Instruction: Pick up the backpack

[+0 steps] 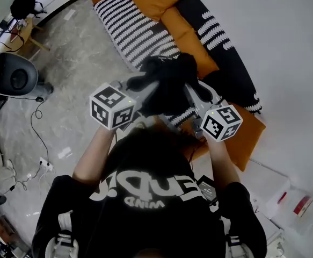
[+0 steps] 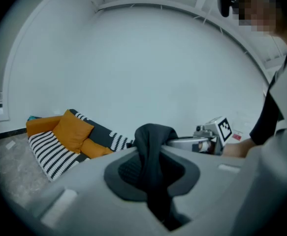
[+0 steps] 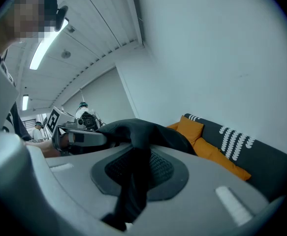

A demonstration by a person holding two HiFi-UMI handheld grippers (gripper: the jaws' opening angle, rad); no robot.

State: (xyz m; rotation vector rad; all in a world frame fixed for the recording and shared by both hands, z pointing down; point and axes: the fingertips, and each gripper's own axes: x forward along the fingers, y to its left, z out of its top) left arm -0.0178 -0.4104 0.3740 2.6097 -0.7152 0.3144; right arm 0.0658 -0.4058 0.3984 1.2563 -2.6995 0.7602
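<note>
1. Head view: the black backpack is up in the air in front of the person's chest, above the near edge of the sofa. It hangs between the left gripper and the right gripper, one on each side of it. We judge the load is split between the two. If one side lets go or gets yanked harder, the bag tips, swings and could drop onto the sofa or the floor.
2. Left gripper view: the jaws are nearly together and pinch a black strap. The strap runs up between the jaws and folds over the top. The right gripper sits just beside it, and the sofa is low at the left. Only a thin fold of fabric is caught, so our worry is that it creeps out through the jaws under the bag's weight. The bulk of the bag is out of this view, so we cannot tell how it hangs.
3. Right gripper view: it is the same story. The jaws are narrow and clamp a dark fold of strap, with more black fabric draped across the top. The left gripper is close at the left. The fabric sits a bit to one side of the jaws, so we judge that a jerk or a twist of the wrist could peel it free. Pulling the two grippers apart would also strain both pinches.
</note>
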